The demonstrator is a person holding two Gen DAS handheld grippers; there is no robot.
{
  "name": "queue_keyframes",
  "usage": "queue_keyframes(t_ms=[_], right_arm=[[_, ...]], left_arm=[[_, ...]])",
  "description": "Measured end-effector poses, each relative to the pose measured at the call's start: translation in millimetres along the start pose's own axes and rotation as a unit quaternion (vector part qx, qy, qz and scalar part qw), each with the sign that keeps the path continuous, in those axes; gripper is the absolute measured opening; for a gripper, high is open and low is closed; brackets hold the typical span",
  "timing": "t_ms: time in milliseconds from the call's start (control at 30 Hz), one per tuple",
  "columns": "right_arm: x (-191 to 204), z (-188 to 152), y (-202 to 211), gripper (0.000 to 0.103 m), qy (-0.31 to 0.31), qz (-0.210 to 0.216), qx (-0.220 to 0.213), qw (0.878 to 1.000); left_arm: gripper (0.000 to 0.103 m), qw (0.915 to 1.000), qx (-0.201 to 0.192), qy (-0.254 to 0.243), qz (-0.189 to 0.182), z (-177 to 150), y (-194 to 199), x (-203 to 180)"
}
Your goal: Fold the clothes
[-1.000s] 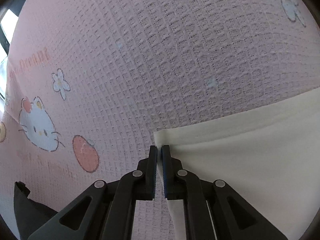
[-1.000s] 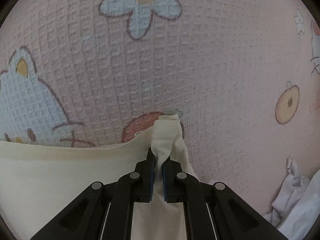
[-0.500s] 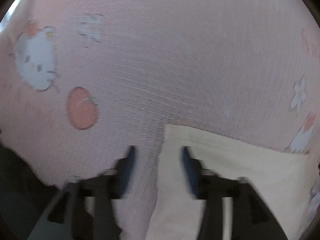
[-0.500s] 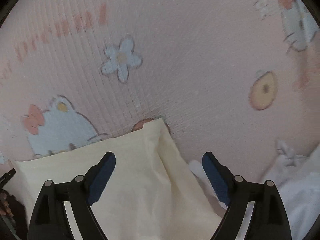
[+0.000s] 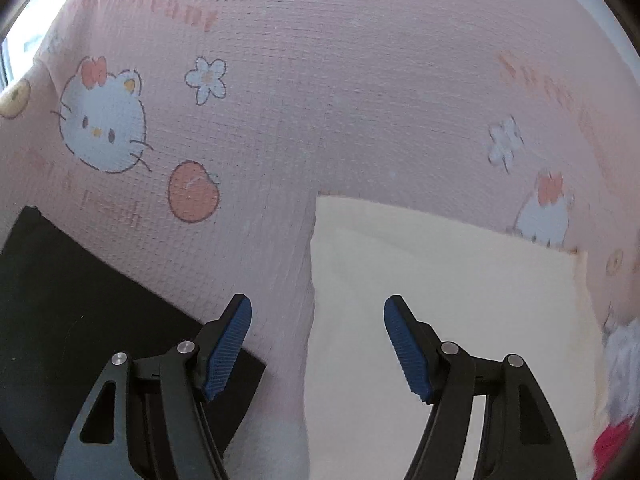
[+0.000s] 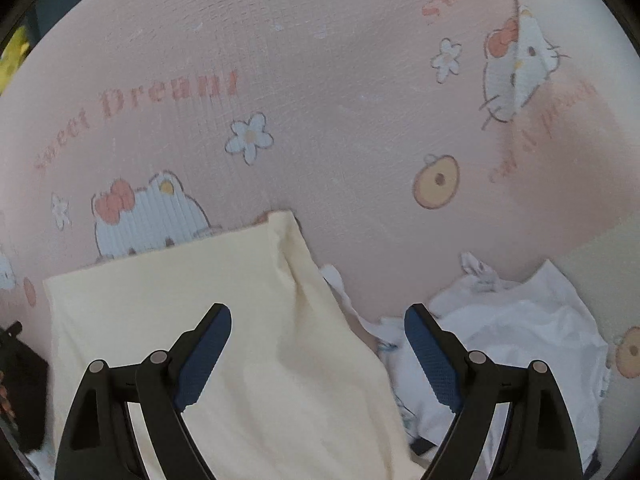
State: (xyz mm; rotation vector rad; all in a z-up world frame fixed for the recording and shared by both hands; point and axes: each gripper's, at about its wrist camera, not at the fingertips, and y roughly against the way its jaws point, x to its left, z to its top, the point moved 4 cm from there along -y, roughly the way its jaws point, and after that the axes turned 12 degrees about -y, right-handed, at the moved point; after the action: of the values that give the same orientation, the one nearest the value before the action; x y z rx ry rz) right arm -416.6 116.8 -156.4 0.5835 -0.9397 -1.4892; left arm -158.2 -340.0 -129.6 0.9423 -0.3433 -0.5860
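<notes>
The cream garment (image 5: 440,320) is laid out flat on the pink blanket (image 5: 320,100), folded into a tidy rectangle. Seen from the left wrist view, its straight left edge runs right up the middle between the fingers of the left gripper (image 5: 318,344), with the near corner a bit ahead of the fingertips. Most of the cloth is spread under and beyond that gripper's right finger. Nothing is gripped there: the jaws are spread apart, blue pads bare, held above the fabric and not touching it.

Same deal from the right wrist view. The cream garment (image 6: 224,340) is found below and to the left of the right gripper (image 6: 318,344), with its far corner poking up ahead of the left finger and a soft crease running down from it. The right gripper's jaws are spread wide too, with nothing pinched between them.

Off to the right gripper's right side, a crumpled pile of white clothes (image 6: 520,340) is heaped on the blanket, close beside the cream piece's edge. A dark flat object (image 5: 80,300) is seen under and to the left of the left gripper's left finger, lying on the blanket. The blanket itself is printed with cartoon cats, flowers and "Sweet Dream" lettering.
</notes>
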Motion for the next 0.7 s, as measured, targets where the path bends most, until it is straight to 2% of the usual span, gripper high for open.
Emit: queue_keyframes(t_ms=[167, 300, 433, 500, 600, 700], right_arm=[[-10, -1, -21, 0.088, 0.001, 0.02, -0.001, 1.0], [-8, 7, -45, 0.088, 0.029, 0.049, -0.004, 0.998], [-9, 11, -65, 0.084, 0.04, 0.076, -0.001, 0.996], [-12, 11, -76, 0.081, 0.04, 0.075, 0.008, 0.996], [-22, 11, -84, 0.081, -0.001, 0.084, 0.02, 0.996], [-32, 11, -74, 0.081, -0.05, 0.106, -0.025, 0.993]], left_arm=[[0.067, 0.9999, 0.011, -0.009, 0.007, -7, 5, -15], [0.067, 0.9996, 0.017, -0.022, -0.007, 8, -9, -30], [0.067, 0.9979, 0.012, -0.061, -0.021, 39, -17, -69], [0.067, 0.9964, 0.009, -0.076, -0.036, 56, -20, -92], [0.067, 0.992, 0.004, -0.111, -0.059, 80, -24, -139], [0.067, 0.9853, 0.001, -0.155, -0.072, 95, -27, -185]])
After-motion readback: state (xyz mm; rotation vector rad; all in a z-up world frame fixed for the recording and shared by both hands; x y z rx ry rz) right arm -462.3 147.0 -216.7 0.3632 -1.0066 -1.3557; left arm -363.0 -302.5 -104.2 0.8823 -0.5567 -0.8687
